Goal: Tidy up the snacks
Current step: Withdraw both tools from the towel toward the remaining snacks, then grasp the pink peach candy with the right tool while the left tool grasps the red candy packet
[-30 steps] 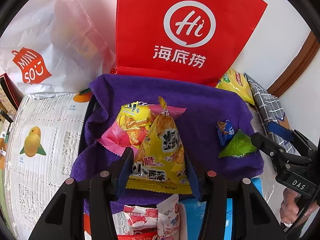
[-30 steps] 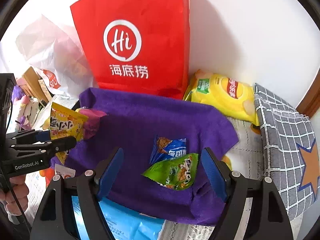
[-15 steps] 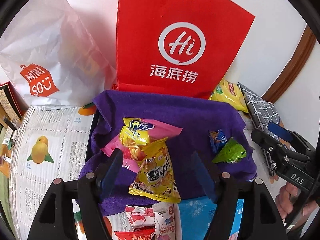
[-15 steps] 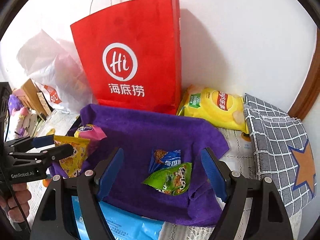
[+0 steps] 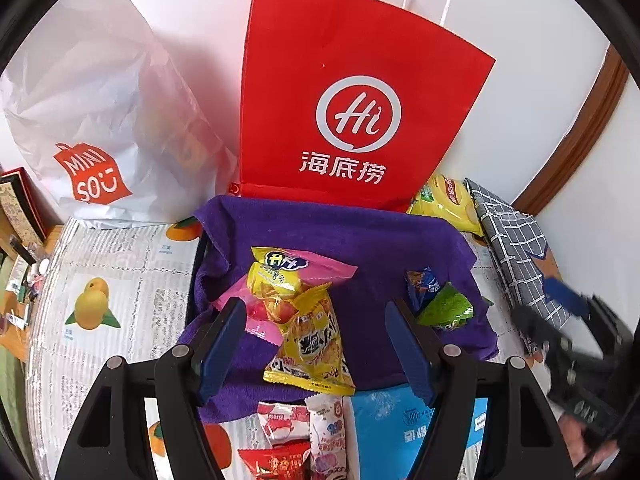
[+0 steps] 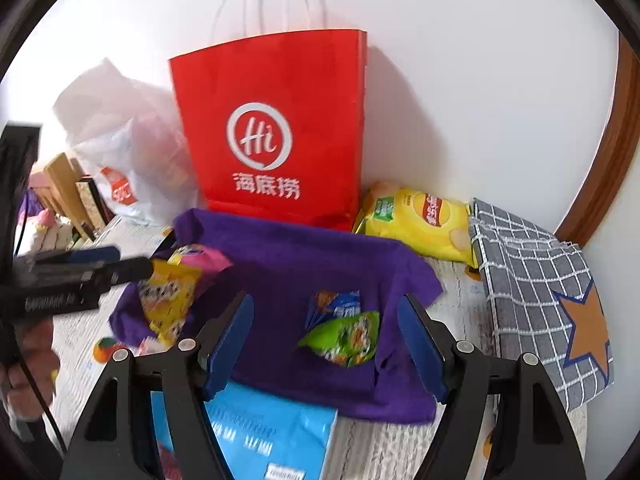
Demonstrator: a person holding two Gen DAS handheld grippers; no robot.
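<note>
A purple cloth (image 5: 352, 236) lines a tray; it also shows in the right wrist view (image 6: 304, 256). On its left lie a yellow triangular snack bag (image 5: 314, 344), a yellow-and-pink snack bag (image 5: 280, 280) and, in the right wrist view, the same yellow bag (image 6: 168, 300). On its right lie a blue packet (image 5: 420, 284) and a green packet (image 5: 446, 312), seen also in the right wrist view: blue packet (image 6: 334, 306), green packet (image 6: 346, 336). My left gripper (image 5: 316, 344) is open and empty above the yellow bag. My right gripper (image 6: 326, 340) is open and empty above the green packet.
A red paper bag (image 5: 352, 112) and a white plastic bag (image 5: 100, 128) stand against the wall. A yellow chip bag (image 6: 420, 220) and a grey checked cloth (image 6: 536, 280) lie at right. A blue pack (image 6: 264, 432) and small red-white packets (image 5: 296, 436) lie at the front.
My left gripper opened and let the yellow triangular bag drop onto the purple cloth, then drew back and up. My right gripper also drew back, staying open.
</note>
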